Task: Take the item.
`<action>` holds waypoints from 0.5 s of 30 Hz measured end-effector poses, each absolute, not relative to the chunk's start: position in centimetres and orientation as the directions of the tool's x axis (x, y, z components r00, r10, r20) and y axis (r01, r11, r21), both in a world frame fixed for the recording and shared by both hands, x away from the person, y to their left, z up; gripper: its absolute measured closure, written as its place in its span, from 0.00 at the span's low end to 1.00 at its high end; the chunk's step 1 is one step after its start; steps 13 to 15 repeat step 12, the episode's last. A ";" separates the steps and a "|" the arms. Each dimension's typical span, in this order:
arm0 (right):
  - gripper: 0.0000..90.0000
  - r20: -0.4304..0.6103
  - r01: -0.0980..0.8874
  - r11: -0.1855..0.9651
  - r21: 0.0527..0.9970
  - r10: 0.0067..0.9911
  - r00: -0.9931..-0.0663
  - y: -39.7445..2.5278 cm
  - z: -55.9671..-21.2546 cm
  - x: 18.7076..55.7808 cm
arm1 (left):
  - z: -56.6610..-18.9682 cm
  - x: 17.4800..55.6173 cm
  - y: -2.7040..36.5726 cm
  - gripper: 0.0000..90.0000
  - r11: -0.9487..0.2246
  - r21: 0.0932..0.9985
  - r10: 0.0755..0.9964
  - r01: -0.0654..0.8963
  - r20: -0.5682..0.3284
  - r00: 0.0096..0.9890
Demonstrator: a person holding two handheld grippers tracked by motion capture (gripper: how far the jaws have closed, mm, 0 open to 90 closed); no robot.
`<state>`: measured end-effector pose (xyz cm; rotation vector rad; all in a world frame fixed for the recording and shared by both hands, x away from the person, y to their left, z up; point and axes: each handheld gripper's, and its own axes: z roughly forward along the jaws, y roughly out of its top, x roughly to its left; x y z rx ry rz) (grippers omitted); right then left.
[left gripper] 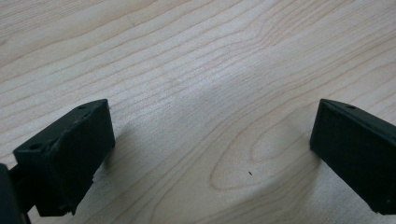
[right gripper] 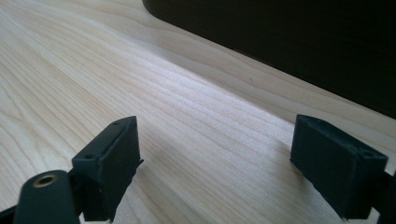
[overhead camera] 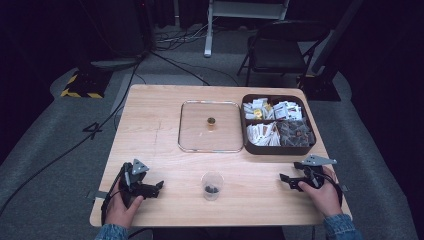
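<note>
High view shows the left gripper and right gripper both spread wide, holding nothing, resting on the pale wooden table. A good start is probably going slowly to the small clear plastic cup.

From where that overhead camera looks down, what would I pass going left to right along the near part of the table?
Left gripper, held in the person's left hand → small clear cup with something dark in it → right gripper, held in the right hand.
</note>
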<state>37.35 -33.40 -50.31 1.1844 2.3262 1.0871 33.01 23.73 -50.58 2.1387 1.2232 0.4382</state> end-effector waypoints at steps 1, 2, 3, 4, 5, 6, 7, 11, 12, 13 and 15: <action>0.18 0.040 0.545 0.385 0.744 0.789 -0.613 -33.3 -50.3 37.3 | -50.6 33.0 23.7 0.00 -0.372 0.664 0.857 0.649 -0.022 0.514; 0.17 0.011 0.534 0.413 0.738 0.783 -0.622 -33.1 -50.4 37.3 | -50.6 33.0 23.7 0.00 -0.372 0.665 0.858 0.648 -0.021 0.514; 0.15 -0.008 0.529 0.429 0.733 0.782 -0.623 -32.9 -50.4 37.2 | -50.6 33.0 23.7 0.00 -0.372 0.665 0.857 0.647 -0.021 0.514; 0.13 -0.007 0.532 0.428 0.730 0.784 -0.621 -32.8 -50.4 37.2 | -50.6 33.0 23.7 0.00 -0.372 0.665 0.857 0.647 -0.021 0.514; 0.12 -0.009 0.533 0.430 0.729 0.784 -0.621 -32.7 -50.4 37.3 | -50.6 33.0 23.7 0.00 -0.372 0.664 0.857 0.648 -0.022 0.514; 0.12 -0.009 0.533 0.429 0.729 0.784 -0.620 -32.7 -50.4 37.3 | -50.6 33.0 23.7 0.00 -0.372 0.665 0.857 0.648 -0.021 0.514; 0.12 -0.009 0.533 0.430 0.729 0.784 -0.621 -32.7 -50.4 37.3 | -50.6 33.0 23.7 0.00 -0.371 0.665 0.858 0.648 -0.022 0.514; 0.12 -0.008 0.533 0.429 0.729 0.784 -0.621 -32.7 -50.4 37.3 | -50.6 33.0 23.7 0.00 -0.371 0.665 0.858 0.648 -0.022 0.514; 0.12 -0.008 0.533 0.429 0.729 0.784 -0.621 -32.7 -50.4 37.3 | -50.6 33.0 23.7 0.00 -0.372 0.665 0.858 0.648 -0.021 0.514; 0.12 -0.008 0.533 0.429 0.729 0.784 -0.621 -32.7 -50.4 37.3 | -50.6 33.0 23.7 0.00 -0.372 0.665 0.858 0.648 -0.021 0.514; 0.12 -0.008 0.533 0.429 0.729 0.784 -0.621 -32.7 -50.4 37.3 | -50.6 33.0 23.7 0.00 -0.372 0.665 0.858 0.648 -0.021 0.514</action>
